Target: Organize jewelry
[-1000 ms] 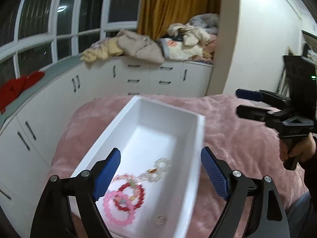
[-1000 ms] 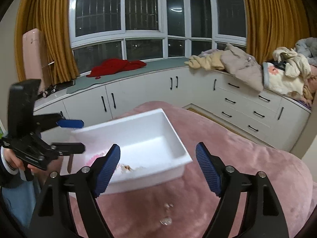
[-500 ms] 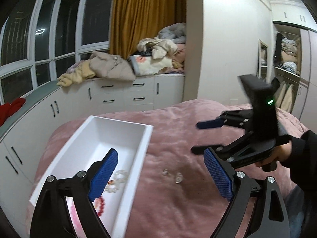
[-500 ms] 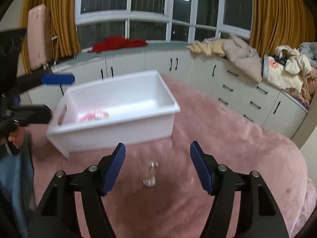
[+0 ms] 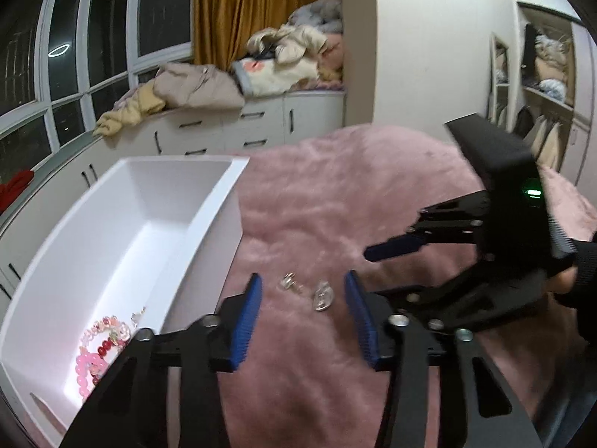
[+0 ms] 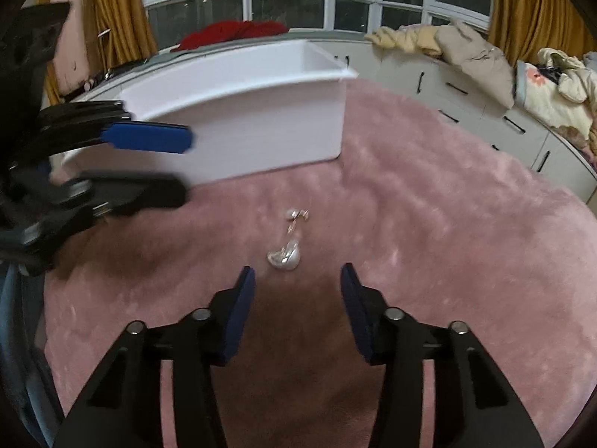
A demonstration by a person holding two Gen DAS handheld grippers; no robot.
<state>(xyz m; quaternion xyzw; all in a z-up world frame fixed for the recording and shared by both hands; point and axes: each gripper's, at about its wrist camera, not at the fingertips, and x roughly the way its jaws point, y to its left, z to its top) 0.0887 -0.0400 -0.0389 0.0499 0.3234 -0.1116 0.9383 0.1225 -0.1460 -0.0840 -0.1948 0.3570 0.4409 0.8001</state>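
A fluffy pink blanket point(image 5: 335, 205) carries a white rectangular plastic bin point(image 5: 123, 231) holding pink and red beaded bracelets point(image 5: 99, 351). Beside the bin lie two small pearly earrings point(image 6: 285, 255). The left gripper point(image 5: 302, 317) and right gripper point(image 6: 296, 298), jaws just narrowed and empty, hover over them.

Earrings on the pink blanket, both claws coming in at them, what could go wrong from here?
1. Both claws have just been closing with nothing between them, and the left claw and right claw aim at the same spot, so they could collide.
2. The two earrings are tiny and lie on the fluffy pink blanket; pads may pinch the pile or push them into it.
3. A slipped earring could miss the white box, which holds the bracelets.
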